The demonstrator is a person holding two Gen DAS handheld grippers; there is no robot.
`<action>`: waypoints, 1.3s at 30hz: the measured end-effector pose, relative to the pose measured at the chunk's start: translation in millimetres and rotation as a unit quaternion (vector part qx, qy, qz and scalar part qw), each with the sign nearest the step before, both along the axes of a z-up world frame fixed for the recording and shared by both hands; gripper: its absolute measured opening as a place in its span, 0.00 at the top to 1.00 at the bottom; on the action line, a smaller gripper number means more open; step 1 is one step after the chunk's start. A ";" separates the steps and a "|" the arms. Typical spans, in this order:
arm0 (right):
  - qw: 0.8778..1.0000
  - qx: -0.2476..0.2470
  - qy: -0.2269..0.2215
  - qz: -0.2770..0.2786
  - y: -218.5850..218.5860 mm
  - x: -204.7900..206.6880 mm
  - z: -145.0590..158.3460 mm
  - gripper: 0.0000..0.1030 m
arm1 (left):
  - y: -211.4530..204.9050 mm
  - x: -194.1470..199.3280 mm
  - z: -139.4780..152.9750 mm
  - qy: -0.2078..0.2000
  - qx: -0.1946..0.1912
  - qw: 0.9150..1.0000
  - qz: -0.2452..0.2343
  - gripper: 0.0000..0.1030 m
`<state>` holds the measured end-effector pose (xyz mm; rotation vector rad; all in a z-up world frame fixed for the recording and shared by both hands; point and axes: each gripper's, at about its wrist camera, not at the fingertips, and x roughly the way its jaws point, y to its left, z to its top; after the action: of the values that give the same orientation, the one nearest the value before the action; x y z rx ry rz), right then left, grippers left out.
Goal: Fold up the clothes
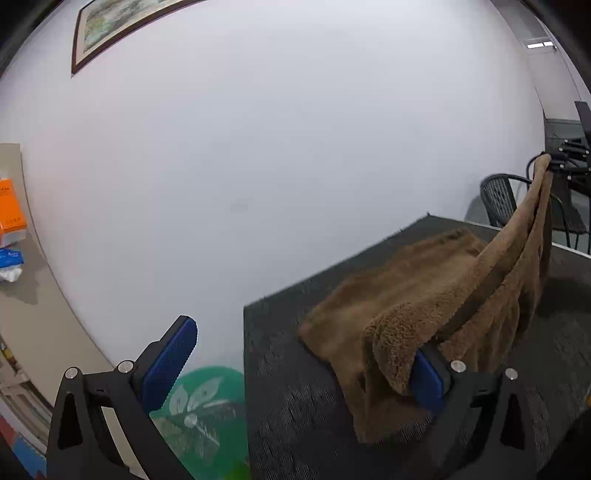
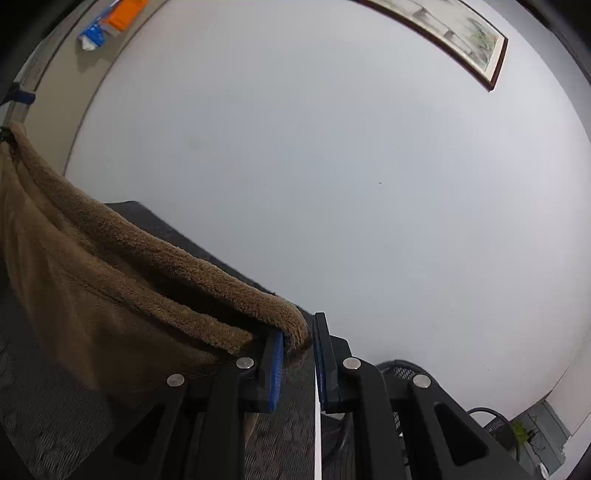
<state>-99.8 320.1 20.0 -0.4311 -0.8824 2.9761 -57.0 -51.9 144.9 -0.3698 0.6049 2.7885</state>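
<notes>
A brown fleecy towel (image 1: 399, 295) lies partly on the dark grey mat-covered table (image 1: 295, 406). My left gripper (image 1: 303, 336) is wide open; a fold of the towel hangs over its right finger (image 1: 426, 384), while the left finger (image 1: 170, 365) is bare and out past the table edge. From there a raised edge of the towel runs up to my right gripper (image 1: 554, 162), seen far right. In the right wrist view, the right gripper (image 2: 298, 325) has its pads close together on the towel (image 2: 110, 288) corner, lifted above the table (image 2: 55, 406).
A white wall fills the background, with a framed picture (image 1: 110, 29) high up. A black mesh chair (image 1: 498, 199) stands behind the table's far corner. A green round object with a leaf print (image 1: 203, 406) sits below the table's left edge. An orange box (image 1: 11, 206) rests on a beige counter at left.
</notes>
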 end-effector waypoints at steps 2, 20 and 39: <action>1.000 -0.002 -0.002 -0.001 1.8 -21.8 4.3 0.85 | 2.6 -18.4 7.4 0.002 0.003 1.000 0.004 0.00; 0.997 -0.025 -0.069 -0.015 29.9 -236.7 -5.8 0.85 | 34.9 -241.5 -25.8 -0.099 0.019 0.993 0.068 0.00; 0.976 -0.013 -0.213 -0.031 30.2 -360.4 -114.3 0.85 | 78.4 -371.8 -152.3 -0.229 -0.043 0.967 0.102 0.00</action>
<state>-460.2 350.3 -94.3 -1.1057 -0.8284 2.8851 -428.8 26.5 -7.4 -1.1139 0.6001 2.7179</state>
